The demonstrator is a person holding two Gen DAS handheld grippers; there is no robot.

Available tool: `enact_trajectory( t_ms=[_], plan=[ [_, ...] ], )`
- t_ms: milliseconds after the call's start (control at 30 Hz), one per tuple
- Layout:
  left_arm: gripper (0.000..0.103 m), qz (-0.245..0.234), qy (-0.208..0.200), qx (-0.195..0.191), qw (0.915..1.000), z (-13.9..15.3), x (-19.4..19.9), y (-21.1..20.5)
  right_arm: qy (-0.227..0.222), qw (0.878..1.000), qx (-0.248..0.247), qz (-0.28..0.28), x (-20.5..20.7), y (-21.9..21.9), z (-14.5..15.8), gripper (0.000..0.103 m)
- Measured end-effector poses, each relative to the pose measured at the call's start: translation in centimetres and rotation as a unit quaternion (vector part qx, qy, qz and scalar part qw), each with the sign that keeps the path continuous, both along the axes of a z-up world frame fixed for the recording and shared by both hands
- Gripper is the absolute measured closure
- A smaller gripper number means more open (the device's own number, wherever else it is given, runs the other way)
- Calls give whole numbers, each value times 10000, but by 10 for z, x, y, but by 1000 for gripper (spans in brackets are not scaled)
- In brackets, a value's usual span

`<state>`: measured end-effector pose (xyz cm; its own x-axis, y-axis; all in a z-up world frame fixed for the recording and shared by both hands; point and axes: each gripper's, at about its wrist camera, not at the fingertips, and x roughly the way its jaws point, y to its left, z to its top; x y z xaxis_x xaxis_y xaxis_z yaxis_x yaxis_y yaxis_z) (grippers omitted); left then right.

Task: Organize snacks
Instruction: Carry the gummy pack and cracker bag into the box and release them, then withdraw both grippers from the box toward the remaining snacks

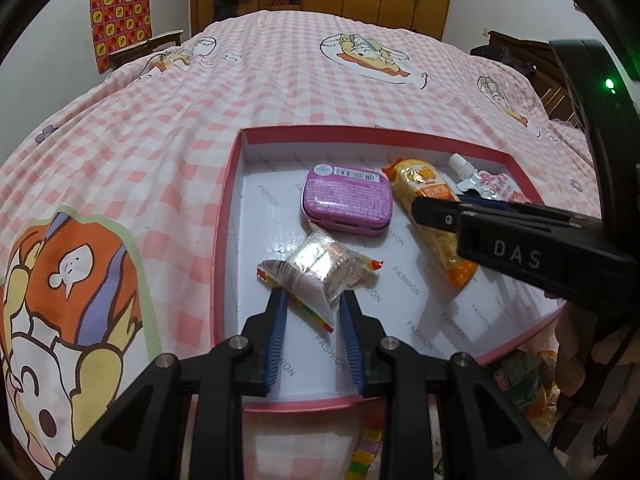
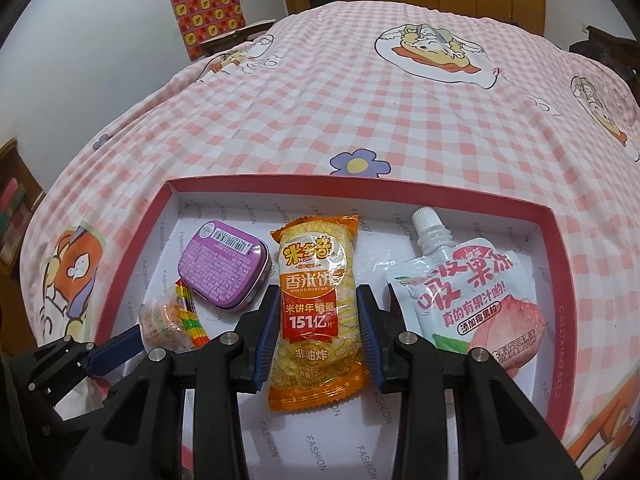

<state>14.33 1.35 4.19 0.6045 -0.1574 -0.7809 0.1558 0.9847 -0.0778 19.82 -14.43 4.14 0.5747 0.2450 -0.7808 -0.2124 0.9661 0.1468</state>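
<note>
I read both wrist views as looking down into one shallow pink box (image 1: pixel 230 184) with a white floor printed "FASHION", set on a pink checked bedspread (image 1: pixel 168 120).

Left gripper (image 1: pixel 312 300): its blue-padded jaws are spread, one on each side of the near end of a small clear candy packet (image 1: pixel 320 268). I cannot tell whether the pads touch it. The packet is crinkled transparent film with a rainbow-striped seam edge and small coloured pieces inside; it lies flat on the box floor, directly ahead of the fingertips. Just beyond it sits a purple tin (image 1: pixel 346 200), rounded at the corners, with a barcode label and dense white print on its upward face.

Right gripper (image 2: pixel 318 300): its jaws are spread around the middle of an orange rice cracker packet (image 2: pixel 316 304). I see the pads close to both long edges, but contact is not clear. The packet is long, with a transparent yellow window, a red band with white characters and "151", and orange crimped ends. It lies flat, pointing away from the gripper. To the right of these fingers lies a white jelly pouch (image 2: pixel 472 292) with a screw cap, red lettering and a peach picture.
</note>
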Motion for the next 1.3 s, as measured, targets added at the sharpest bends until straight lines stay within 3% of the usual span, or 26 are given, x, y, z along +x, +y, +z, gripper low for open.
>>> enact_trajectory(
  t_ms=[133,200,300,600,1300],
  plan=[
    [69,-20,12,-174,9998,3,-2,3,-95,9999,34,61,-4,-2,3,60],
    [58,-22,-36,-218,9998,7,-5,4,-205,9997,33,89,-10,-5,8,48],
    [50,-21,-146,-165,9998,15,-13,5,-292,9994,139,151,-18,-9,16,46],
    [48,14,-103,-297,9995,29,-35,14,-364,9982,388,281,-56,-20,33,44],
    [48,49,-5,-289,9996,31,-80,25,-227,9967,777,116,-133,-58,12,44]
  ],
)
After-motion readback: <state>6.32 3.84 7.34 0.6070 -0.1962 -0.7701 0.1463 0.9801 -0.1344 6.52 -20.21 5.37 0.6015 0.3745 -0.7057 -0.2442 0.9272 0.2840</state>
